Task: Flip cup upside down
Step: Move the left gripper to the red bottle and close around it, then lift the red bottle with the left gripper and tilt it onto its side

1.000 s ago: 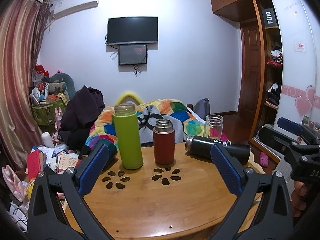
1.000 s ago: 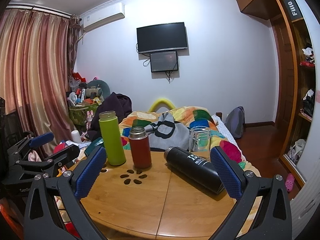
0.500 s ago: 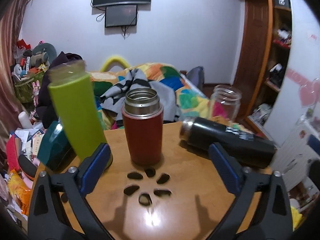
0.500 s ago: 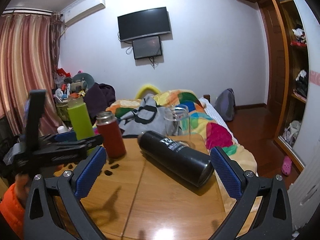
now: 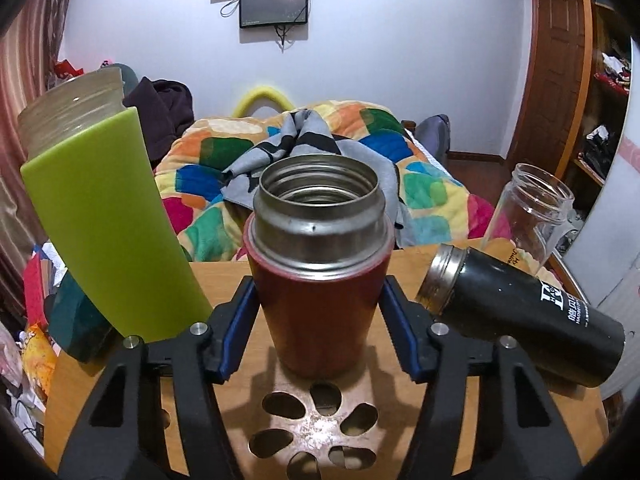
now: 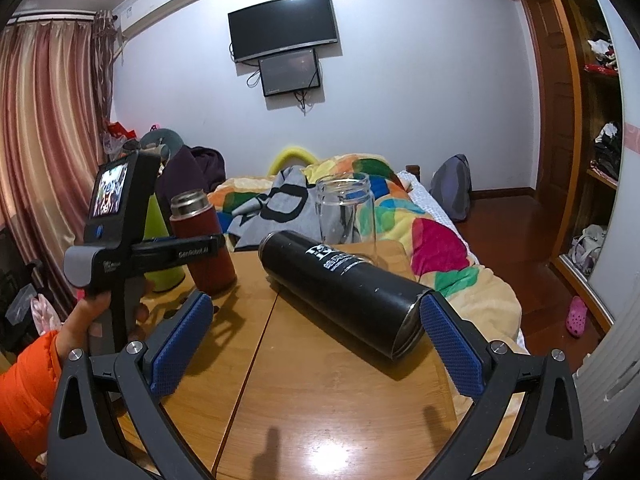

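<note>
A red thermos cup (image 5: 320, 300) with a steel open mouth stands upright on the round wooden table (image 5: 208, 280). My left gripper (image 5: 318, 324) has its blue pads on both sides of the cup's body and looks shut on it. In the right wrist view the same cup (image 6: 204, 248) stands at the left with the left gripper body (image 6: 120, 248) across it. My right gripper (image 6: 316, 344) is open and empty, with the base of a lying black bottle (image 6: 344, 288) just ahead of its right finger.
A tall green bottle (image 5: 104, 232) stands just left of the red cup. The black bottle (image 5: 520, 320) lies on its side to the right. A clear glass jar (image 5: 528, 216) stands behind it at the table's far edge. A bed with a colourful quilt (image 5: 320, 152) lies beyond.
My left gripper has moved forward to the red cup and narrowed its jaws around it. My right gripper has moved forward toward the lying black bottle.
</note>
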`<state>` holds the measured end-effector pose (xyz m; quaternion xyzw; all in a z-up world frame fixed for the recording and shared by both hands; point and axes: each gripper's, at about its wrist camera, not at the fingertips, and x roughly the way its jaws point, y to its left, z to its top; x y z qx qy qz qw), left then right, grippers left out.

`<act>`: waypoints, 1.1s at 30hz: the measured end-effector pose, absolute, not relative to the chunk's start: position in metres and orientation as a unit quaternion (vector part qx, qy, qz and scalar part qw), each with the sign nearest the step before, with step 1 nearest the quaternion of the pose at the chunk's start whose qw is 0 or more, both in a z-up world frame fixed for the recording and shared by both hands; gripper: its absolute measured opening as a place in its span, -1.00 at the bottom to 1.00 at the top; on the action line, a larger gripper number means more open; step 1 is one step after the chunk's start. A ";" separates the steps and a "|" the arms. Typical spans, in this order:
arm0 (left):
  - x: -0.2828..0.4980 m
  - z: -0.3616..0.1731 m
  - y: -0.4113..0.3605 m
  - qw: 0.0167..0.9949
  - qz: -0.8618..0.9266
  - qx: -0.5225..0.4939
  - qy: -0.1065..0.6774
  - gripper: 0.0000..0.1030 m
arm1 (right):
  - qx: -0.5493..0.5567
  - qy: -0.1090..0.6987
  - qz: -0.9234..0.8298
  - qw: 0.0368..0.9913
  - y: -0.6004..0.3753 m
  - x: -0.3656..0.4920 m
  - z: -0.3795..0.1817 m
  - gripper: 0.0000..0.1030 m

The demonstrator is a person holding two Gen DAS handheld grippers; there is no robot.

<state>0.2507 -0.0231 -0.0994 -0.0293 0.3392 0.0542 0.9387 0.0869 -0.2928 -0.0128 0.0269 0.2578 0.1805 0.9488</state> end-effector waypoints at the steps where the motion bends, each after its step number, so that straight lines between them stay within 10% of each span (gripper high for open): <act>1: 0.250 -0.099 -0.022 0.939 0.048 -0.032 0.340 0.18 | 0.025 0.257 0.183 0.949 -0.291 0.086 -0.013 1.00; 25: 0.122 -0.077 -0.023 0.881 -0.224 -0.114 0.400 0.18 | -0.042 0.283 0.350 0.892 -0.215 0.057 -0.055 0.96; 33: 0.109 -0.082 -0.005 0.863 -0.252 -0.169 0.403 0.18 | -0.045 0.316 0.387 0.865 -0.190 0.064 -0.070 0.25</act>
